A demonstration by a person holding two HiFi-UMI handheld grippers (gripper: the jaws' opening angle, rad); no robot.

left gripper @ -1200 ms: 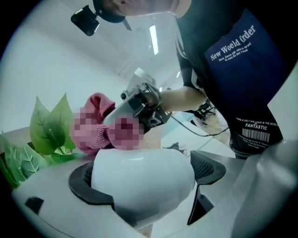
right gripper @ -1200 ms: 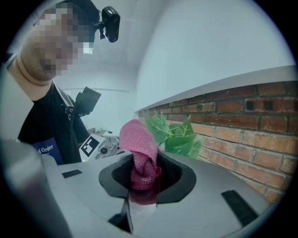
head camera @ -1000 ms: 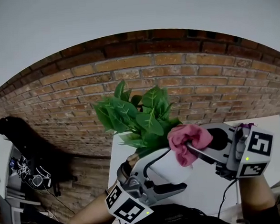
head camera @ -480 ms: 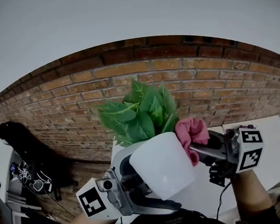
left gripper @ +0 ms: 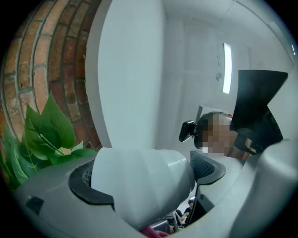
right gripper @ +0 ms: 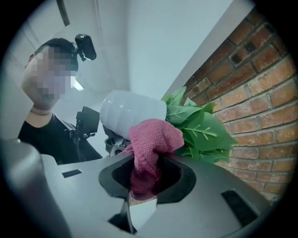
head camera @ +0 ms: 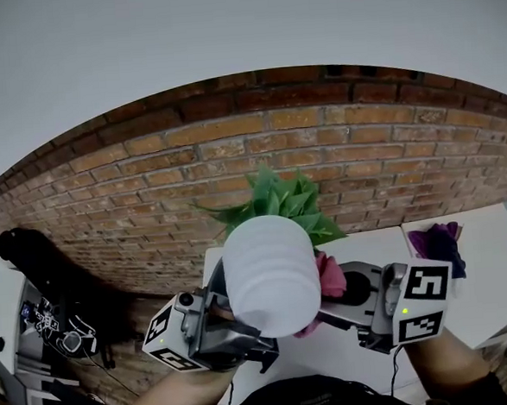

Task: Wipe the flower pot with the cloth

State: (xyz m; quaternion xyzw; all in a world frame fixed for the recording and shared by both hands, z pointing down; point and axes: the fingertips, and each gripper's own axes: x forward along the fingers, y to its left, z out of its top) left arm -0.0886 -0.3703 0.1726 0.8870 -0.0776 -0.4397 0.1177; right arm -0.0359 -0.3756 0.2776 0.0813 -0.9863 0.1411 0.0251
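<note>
One brick wall (head camera: 362, 146) behind flower pot (head camera: 270, 274); leaves (head camera: 284, 199) between.

Premises read as an indoor lab or recording room. An exposed brick wall (head camera: 319, 149) runs under a plain white wall (head camera: 224, 26), with a white worktop (head camera: 492, 267) set against the brick. A strip ceiling light (left gripper: 227, 67) and black equipment with loose cables (head camera: 58, 319) beside the worktop support this.

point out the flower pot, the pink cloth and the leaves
flower pot (head camera: 269, 270), head view, middle of its white side
pink cloth (right gripper: 153, 137), right gripper view, bunched top
leaves (head camera: 281, 200), head view, centre of the cluster
</note>
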